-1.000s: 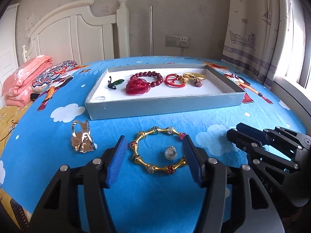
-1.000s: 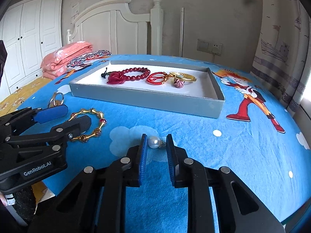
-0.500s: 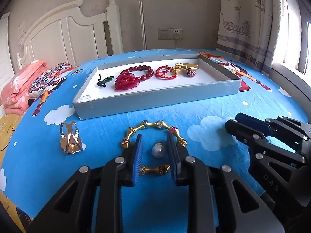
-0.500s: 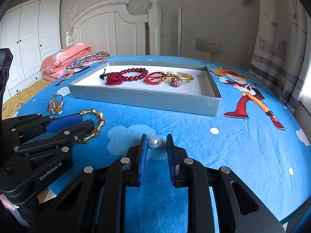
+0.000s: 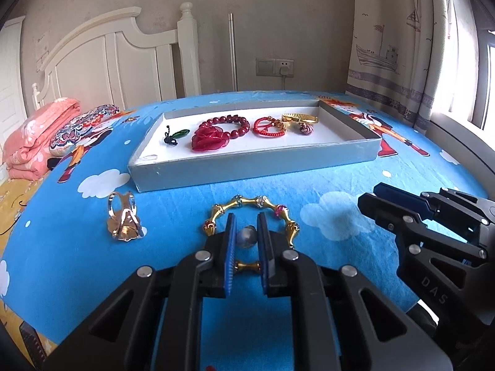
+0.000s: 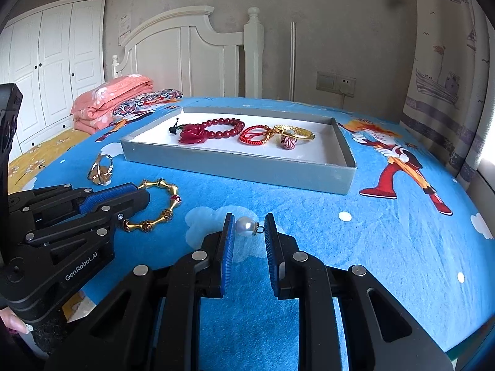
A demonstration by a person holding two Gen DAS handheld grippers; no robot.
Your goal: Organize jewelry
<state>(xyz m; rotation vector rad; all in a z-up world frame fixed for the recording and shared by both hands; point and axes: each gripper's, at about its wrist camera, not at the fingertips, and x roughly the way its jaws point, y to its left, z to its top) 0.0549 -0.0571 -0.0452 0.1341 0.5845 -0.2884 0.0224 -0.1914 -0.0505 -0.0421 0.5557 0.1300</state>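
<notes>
On the blue bedspread lies a gold bracelet (image 5: 250, 201) with a pearl bead (image 5: 246, 236) inside its ring. My left gripper (image 5: 246, 216) reaches over the bracelet's near side, its jaws closing tight on that bead, with both pads touching it. My right gripper (image 6: 249, 220) holds a second pearl with a small loop (image 6: 246, 226) endwise between its fingertips. A grey tray (image 5: 247, 170) behind holds a red bead bracelet with a rose (image 5: 210, 137), a red cord bracelet (image 5: 267, 128) and a gold bangle (image 5: 300, 119). A gold ring (image 5: 123, 219) lies to the left.
A folded pink blanket (image 5: 34, 136) and a patterned pillow (image 5: 83, 123) sit at the far left by the white headboard (image 5: 123, 58). A curtain (image 5: 402, 46) and a window ledge run along the right. The tray's right half (image 6: 318, 151) is bare white.
The left gripper's jaws went from wide, astride the gold bracelet, to tight on the pearl bead inside it. The right gripper and its pearl have not moved.
</notes>
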